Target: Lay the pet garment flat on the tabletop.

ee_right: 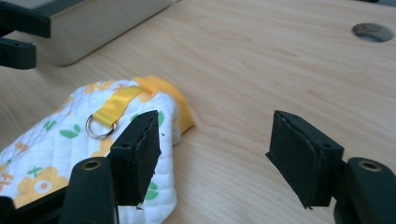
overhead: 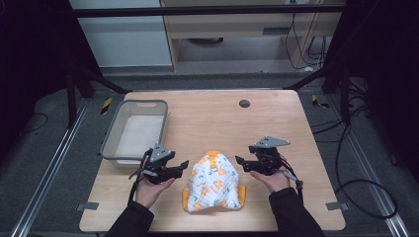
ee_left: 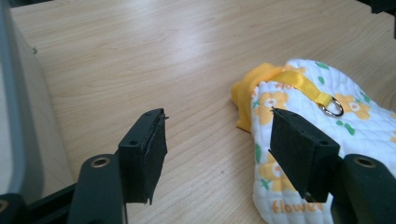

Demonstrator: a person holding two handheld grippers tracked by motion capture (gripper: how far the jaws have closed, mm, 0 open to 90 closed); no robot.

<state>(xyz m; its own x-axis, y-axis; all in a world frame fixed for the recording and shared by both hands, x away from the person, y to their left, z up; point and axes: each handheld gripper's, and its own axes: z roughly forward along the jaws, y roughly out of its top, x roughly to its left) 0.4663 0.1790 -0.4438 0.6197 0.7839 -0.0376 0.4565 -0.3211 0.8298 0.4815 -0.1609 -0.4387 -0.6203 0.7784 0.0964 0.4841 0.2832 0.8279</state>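
Claws, left (overhead: 184,165) and right (overhead: 240,162), both released, flank garment (overhead: 214,181) at nine and three; I should pinch opposite edges evenly.

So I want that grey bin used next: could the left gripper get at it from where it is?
Probably yes. The grey bin sits just beyond the left gripper, with bare table between and nothing blocking; its open jaws point toward the quilted garment, so the hand must turn.

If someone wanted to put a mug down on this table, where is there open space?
Bare wood spans the table from the grey bin to the right edge, broken by a small round hole. The near middle is crowded: the flowered garment lies between both grippers.
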